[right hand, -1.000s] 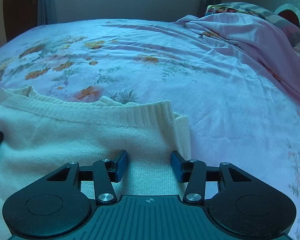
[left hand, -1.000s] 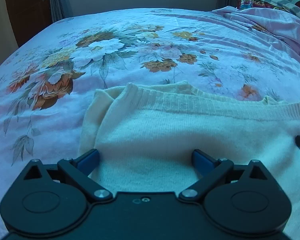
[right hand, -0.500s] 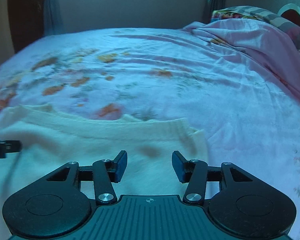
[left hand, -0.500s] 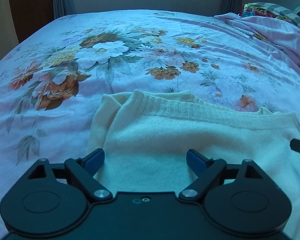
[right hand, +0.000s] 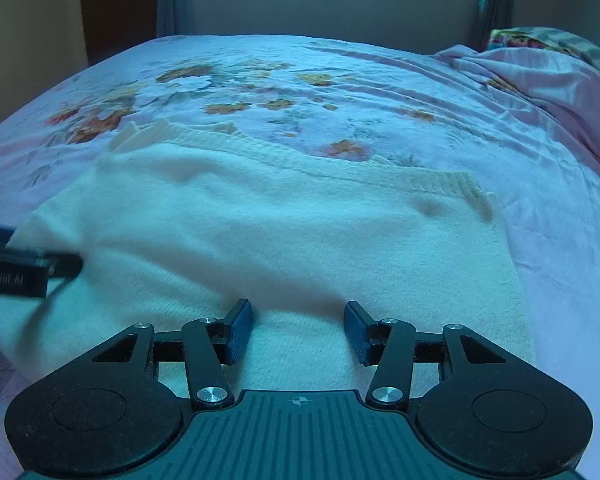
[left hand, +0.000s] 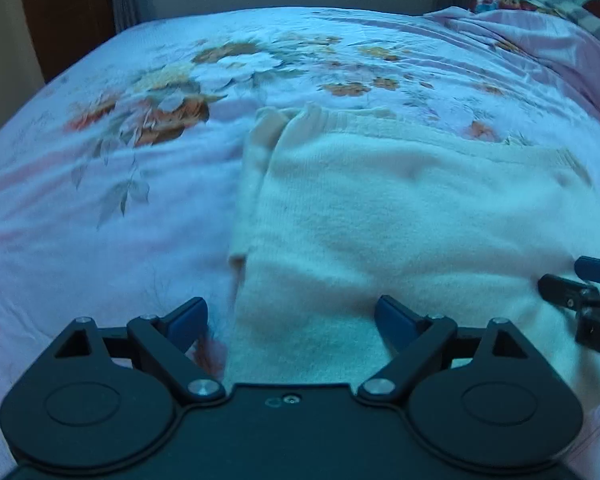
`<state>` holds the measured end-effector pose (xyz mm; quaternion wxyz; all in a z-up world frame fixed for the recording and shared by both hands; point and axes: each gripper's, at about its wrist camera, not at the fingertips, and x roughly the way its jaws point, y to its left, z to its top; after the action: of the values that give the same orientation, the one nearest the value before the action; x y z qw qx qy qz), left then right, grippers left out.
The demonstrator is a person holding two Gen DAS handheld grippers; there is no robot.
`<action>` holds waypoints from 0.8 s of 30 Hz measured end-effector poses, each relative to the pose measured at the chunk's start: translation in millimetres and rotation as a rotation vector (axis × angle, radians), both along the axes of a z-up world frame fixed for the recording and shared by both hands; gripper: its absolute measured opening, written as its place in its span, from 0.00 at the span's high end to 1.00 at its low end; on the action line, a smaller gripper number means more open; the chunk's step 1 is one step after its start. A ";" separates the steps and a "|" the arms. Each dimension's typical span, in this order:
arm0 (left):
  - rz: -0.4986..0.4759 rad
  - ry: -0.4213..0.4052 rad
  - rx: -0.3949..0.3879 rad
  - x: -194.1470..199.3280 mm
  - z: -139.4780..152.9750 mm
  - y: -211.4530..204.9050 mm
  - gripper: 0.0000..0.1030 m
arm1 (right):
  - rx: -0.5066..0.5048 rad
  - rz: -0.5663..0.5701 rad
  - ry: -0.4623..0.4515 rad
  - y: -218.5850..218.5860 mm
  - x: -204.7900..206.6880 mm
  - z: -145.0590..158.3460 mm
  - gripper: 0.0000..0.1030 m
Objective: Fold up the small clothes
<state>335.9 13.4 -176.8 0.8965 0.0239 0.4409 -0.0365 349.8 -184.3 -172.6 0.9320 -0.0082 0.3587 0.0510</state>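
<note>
A: What's on the bed (left hand: 60,208)?

B: Cream-white knitted sweater (left hand: 400,216), folded, lying flat on the pink floral bedsheet (right hand: 340,80). In the left wrist view it fills the centre & right of the frame; its ribbed edge runs across the upper middle, w/ a second layer peeking out along the left side.

A: Left gripper (left hand: 290,314)?

B: Bottom centre of its own view, jaws spread wide. Blue pads (left hand: 188,316) stand well apart; the left pad is over the sheet just beside the sweater's left edge, the right pad is over the knit. Nothing pinched between them. Can't tell if the pads touch the fabric.

A: And the right gripper (right hand: 298,330)?

B: Bottom centre of the right wrist view, jaws about half spread, both blue pads over the sweater's near part. No fold caught between them, only flat knit below. Its tip also shows at the right edge of the left wrist view, over the sweater.

A: Anything else?

B: Right wrist view: sweater spans left to centre-right, ribbed corner at the right of centre, a small dent in the knit just below it. Left gripper's black finger pokes in at the left edge, over the knit. A bunched pink cover (right hand: 560,80) sits upper right, w/ a colourful patterned pillow (right hand: 540,38) behind it. Dark wooden door (left hand: 68,12) upper left. Some blur in both views.
</note>
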 end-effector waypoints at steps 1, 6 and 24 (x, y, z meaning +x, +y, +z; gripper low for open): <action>0.028 0.002 -0.023 -1.6 5.7 5.5 0.16 | 0.031 -0.017 -0.004 -2.6 -2.6 7.8 0.52; 0.063 -0.024 -0.082 -3.9 22.8 29.7 0.12 | 0.099 -0.018 -0.049 -10.4 -21.0 23.4 0.52; 0.065 0.074 -0.310 49.4 -8.4 58.3 0.23 | 0.179 -0.020 -0.026 -14.9 -28.2 13.2 0.52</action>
<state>385.4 71.7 -185.2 0.8733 -0.1305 0.4632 -0.0761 321.6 -199.1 -159.4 0.9341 0.0780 0.3407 0.0734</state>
